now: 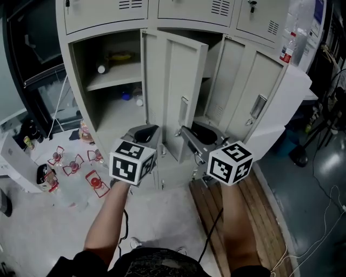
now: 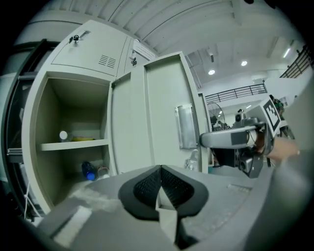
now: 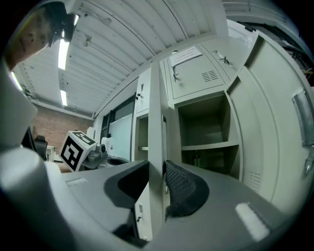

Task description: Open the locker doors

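The grey lockers stand ahead. The left compartment is open, its door swung wide. The middle door stands half open, with a metal handle on it. My right gripper reaches level to that door; the door's thin edge runs up between the jaws, and both pads lie against it. My left gripper hangs just left of it, shut with nothing held, facing the open compartment. The right door is open too.
A shelf in the left compartment holds small things, with bottles below it. Red-and-clear bottles lie on the floor at left. A wooden pallet lies at right, beside a white cabinet and cables.
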The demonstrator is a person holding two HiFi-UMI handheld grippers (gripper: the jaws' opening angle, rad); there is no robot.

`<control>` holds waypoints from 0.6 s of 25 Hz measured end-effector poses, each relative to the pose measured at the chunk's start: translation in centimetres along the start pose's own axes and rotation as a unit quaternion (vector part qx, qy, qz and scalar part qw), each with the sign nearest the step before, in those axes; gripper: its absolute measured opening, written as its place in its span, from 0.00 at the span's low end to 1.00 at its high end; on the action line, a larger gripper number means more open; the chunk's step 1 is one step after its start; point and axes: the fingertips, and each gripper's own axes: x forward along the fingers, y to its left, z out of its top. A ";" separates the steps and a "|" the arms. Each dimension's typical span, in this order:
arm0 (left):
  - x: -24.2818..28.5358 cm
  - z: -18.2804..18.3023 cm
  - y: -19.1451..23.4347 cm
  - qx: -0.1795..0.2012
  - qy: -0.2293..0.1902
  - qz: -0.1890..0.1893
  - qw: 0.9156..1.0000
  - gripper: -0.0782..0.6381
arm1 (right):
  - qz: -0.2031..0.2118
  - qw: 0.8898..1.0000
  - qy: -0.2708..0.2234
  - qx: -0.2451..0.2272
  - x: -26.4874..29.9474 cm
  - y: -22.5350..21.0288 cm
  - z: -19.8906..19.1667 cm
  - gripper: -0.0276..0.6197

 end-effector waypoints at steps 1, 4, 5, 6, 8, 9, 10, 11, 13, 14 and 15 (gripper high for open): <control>0.2 0.0 -0.2 0.000 0.000 -0.003 1.000 0.11 | -0.006 1.000 0.001 0.001 -0.1 -0.3 0.0 0.21; 0.5 0.1 -0.5 0.000 -0.001 -0.011 1.000 0.11 | -0.025 1.000 0.001 0.005 -0.4 -1.2 0.0 0.20; 0.5 0.2 -0.5 0.000 -0.001 -0.012 1.000 0.11 | -0.032 0.999 -0.001 0.007 -0.5 -1.4 0.0 0.20; 0.6 0.2 -0.5 0.000 -0.001 -0.013 1.000 0.11 | -0.037 0.999 -0.002 0.009 -0.6 -1.6 0.1 0.19; 0.6 0.1 -0.6 0.001 0.000 -0.014 1.000 0.11 | -0.046 0.999 -0.003 0.008 -0.7 -1.8 0.0 0.19; 0.6 0.0 -0.7 0.001 0.000 -0.014 1.000 0.11 | -0.049 0.999 -0.003 0.005 -0.7 -1.8 0.0 0.19; 0.5 -0.1 -0.7 0.000 0.001 -0.013 1.000 0.11 | -0.054 0.999 -0.001 0.001 -0.7 -1.8 0.0 0.19; 0.4 -0.2 -0.7 0.000 0.001 -0.012 1.000 0.11 | -0.058 0.998 0.000 -0.004 -0.7 -1.8 0.0 0.19; 0.0 -0.3 -0.7 -0.001 0.002 -0.008 1.000 0.11 | -0.066 0.998 0.002 -0.010 -0.8 -1.7 0.0 0.19; -0.2 -0.4 -0.7 -0.002 0.002 -0.006 1.000 0.11 | -0.068 0.998 0.002 -0.011 -0.9 -1.6 0.0 0.19; -0.4 -0.4 -0.7 -0.003 0.002 -0.003 1.000 0.11 | -0.070 0.997 0.002 -0.012 -1.0 -1.5 -0.1 0.19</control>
